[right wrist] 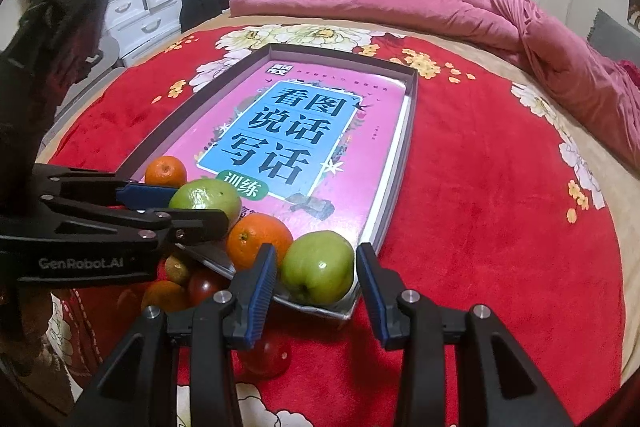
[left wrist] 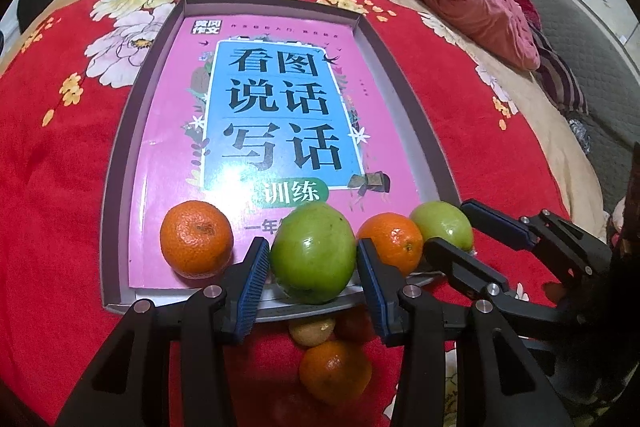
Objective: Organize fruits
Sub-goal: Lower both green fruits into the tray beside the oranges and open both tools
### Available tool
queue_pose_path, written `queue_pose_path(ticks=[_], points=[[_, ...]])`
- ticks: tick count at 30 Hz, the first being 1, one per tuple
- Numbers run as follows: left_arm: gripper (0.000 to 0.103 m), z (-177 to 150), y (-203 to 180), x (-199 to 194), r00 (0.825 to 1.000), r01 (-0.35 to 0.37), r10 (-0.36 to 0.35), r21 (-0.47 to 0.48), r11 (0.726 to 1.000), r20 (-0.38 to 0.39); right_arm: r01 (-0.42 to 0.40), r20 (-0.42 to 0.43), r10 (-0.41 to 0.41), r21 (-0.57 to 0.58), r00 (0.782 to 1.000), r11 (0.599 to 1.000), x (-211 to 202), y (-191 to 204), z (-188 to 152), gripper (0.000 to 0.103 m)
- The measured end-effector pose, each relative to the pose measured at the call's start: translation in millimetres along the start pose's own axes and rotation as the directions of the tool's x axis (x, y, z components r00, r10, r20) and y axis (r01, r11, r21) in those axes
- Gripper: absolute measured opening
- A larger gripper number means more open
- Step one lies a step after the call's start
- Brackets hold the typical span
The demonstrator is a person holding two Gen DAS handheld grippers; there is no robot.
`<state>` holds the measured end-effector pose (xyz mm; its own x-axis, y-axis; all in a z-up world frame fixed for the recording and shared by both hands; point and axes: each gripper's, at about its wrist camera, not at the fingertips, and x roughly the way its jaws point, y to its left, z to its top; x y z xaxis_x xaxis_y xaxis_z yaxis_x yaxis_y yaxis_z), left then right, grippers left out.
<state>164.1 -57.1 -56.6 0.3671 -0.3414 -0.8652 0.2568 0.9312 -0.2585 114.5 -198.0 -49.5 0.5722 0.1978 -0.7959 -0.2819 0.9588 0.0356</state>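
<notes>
Two green apples rest on the pink book [left wrist: 280,107] inside a shallow purple-grey box [left wrist: 120,163]. My left gripper [left wrist: 312,245] is shut on the larger green apple [left wrist: 314,263], a blue pad against each side. From the right wrist view the left gripper [right wrist: 200,209] comes in from the left around that apple [right wrist: 208,197]. My right gripper [right wrist: 317,251] is shut on the second green apple [right wrist: 318,273] at the box's near corner. In the left wrist view the right gripper [left wrist: 448,225] straddles that apple [left wrist: 440,223]. Two oranges [left wrist: 196,239] [left wrist: 390,243] sit beside the apples.
In front of the box, on the red flowered bedspread [right wrist: 480,207], lie a brown kiwi [right wrist: 178,269], a dark tomato [right wrist: 206,287], an orange [right wrist: 164,295] and a red tomato [right wrist: 266,357]. A pink quilt [right wrist: 400,7] is heaped at the far side. White drawers [right wrist: 144,11] stand at the left.
</notes>
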Motion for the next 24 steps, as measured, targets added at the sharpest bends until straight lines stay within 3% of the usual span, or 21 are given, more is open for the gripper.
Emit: queue_pose_path(ticks=[24], points=[[0.058,-3,-2,-26,0.999,0.028,-0.028,-0.008,1.000,0.043,0.002,-0.016,-0.002,0.014,1.000,1.000,-2,4,-2,0.045]])
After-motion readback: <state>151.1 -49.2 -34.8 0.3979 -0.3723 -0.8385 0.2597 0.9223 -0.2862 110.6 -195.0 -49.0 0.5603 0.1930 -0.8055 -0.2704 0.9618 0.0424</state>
